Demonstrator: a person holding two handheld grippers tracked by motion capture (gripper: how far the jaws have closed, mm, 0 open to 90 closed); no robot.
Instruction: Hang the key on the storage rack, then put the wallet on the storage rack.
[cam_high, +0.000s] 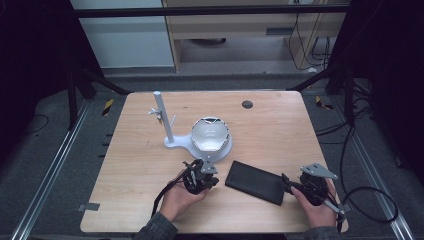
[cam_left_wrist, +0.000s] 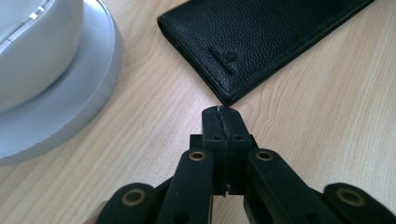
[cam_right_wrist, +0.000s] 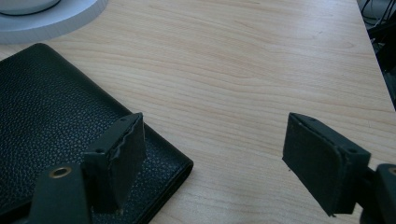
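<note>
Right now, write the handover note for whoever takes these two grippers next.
Left gripper: jaws shut on nothing, tips just short of the corner of the black grained-leather wallet.
Right gripper: jaws open, one jaw over the wallet's corner, the other over bare wood; no grip.
Things: wallet lies flat and closed on the light wooden table, between the two grippers, in front of the white bowl-shaped stand on its round base.
Done: both grippers brought to the wallet's ends.
Left: probably taking hold of the wallet; nothing lifted or opened yet.

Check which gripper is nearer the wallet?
Right. Right gripper sits at the wallet corner, one open jaw over it; left gripper, shut, stops just short of its other end.
</note>
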